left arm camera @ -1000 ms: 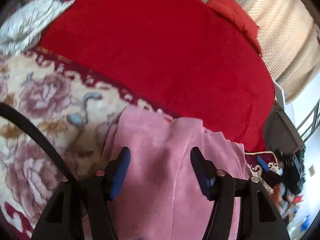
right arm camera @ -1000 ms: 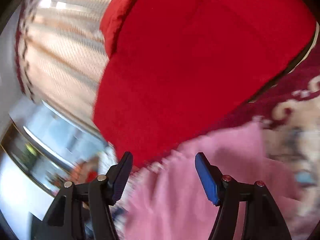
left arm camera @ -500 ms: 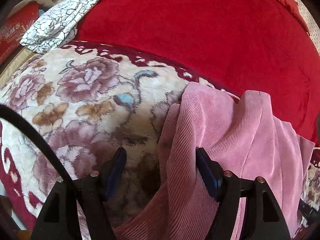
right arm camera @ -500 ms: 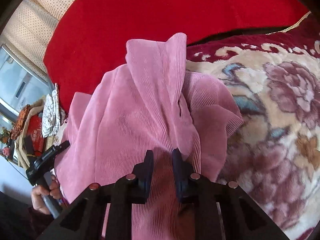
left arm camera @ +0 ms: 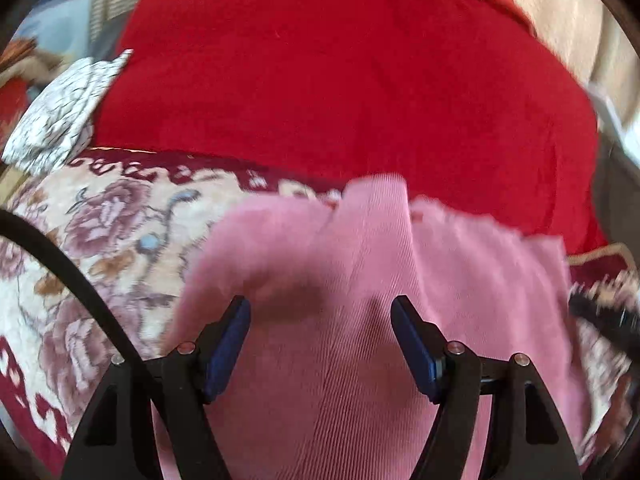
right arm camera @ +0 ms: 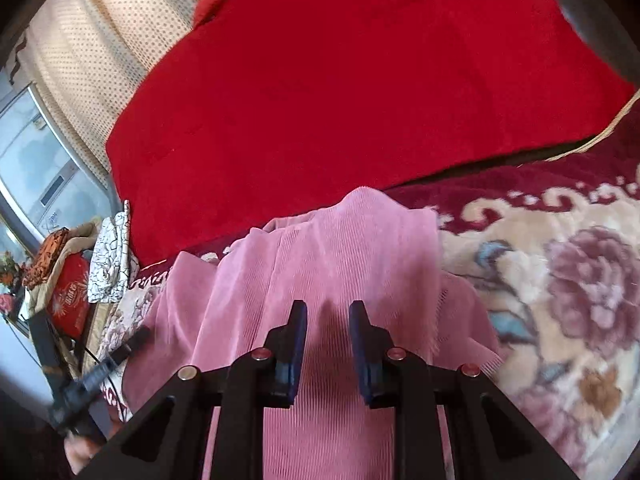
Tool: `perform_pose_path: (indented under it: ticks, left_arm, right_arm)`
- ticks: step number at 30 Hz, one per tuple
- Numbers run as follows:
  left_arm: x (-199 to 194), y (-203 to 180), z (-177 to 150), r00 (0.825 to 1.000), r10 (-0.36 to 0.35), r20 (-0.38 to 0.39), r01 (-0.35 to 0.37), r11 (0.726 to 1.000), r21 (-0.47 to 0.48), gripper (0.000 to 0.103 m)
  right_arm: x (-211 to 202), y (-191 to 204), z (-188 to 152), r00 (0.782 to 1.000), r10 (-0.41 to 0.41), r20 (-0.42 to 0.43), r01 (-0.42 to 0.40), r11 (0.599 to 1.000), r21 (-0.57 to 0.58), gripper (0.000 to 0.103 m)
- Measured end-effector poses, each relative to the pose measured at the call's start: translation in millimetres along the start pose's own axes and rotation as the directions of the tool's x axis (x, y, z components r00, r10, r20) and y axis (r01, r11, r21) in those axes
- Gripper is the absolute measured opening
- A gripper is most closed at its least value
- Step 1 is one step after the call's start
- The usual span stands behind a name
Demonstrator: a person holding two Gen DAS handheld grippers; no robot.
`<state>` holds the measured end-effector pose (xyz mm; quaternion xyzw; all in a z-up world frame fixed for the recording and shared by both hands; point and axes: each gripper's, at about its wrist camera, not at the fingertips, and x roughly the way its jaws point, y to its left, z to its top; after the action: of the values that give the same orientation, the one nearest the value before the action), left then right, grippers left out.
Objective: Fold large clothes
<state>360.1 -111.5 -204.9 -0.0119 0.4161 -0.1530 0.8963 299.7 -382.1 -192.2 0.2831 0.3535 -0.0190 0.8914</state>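
Observation:
A pink ribbed garment (left arm camera: 360, 272) lies bunched on a floral blanket (left arm camera: 100, 240); it also shows in the right wrist view (right arm camera: 320, 264). My left gripper (left arm camera: 320, 320) is open, its blue pads wide apart above the cloth, holding nothing. My right gripper (right arm camera: 327, 324) has its jaws close together with a narrow gap; pink cloth shows through the gap, and I cannot tell whether it is pinched. The left gripper (right arm camera: 100, 372) appears blurred at the left in the right wrist view.
A red blanket (left arm camera: 340, 80) covers the bed beyond the garment. A folded white patterned cloth (left arm camera: 64, 116) lies at the far left. Cream curtains (right arm camera: 80, 48) and a window are behind. Clutter with a red bag (right arm camera: 68, 296) sits at the left.
My left gripper swung right and now hovers centred over the pink garment. My right gripper's jaws have parted slightly and the view has tilted up toward the red blanket.

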Motion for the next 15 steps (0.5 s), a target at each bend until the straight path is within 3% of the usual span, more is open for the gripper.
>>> perform_pose_path:
  ticks: [2, 4, 7, 11, 15]
  left_arm:
    - [23, 3, 2, 0.992, 0.093, -0.083, -0.092, 0.996, 0.019, 0.073]
    - [34, 12, 4, 0.988, 0.117, -0.102, -0.119, 0.993, -0.010, 0.073]
    - [33, 15, 8, 0.988, 0.117, -0.100, -0.120, 0.992, -0.029, 0.073]
    - [20, -3, 8, 0.989, 0.142, -0.044, -0.140, 0.989, 0.047, 0.073]
    - [-5, -17, 4, 0.994, 0.105, 0.040, -0.109, 0.990, 0.089, 0.073]
  right_arm:
    - [23, -9, 5, 0.998, -0.051, -0.041, 0.052, 0.998, 0.023, 0.025]
    - [43, -28, 6, 0.990, -0.111, -0.086, 0.117, 0.991, 0.062, 0.025]
    - [48, -43, 2, 0.993, -0.054, -0.105, 0.066, 0.991, 0.117, 0.025]
    - [20, -23, 1, 0.995, -0.103, -0.010, 0.104, 0.994, 0.028, 0.025]
    - [-5, -4, -8, 0.999, -0.032, 0.008, 0.033, 0.999, -0.026, 0.026]
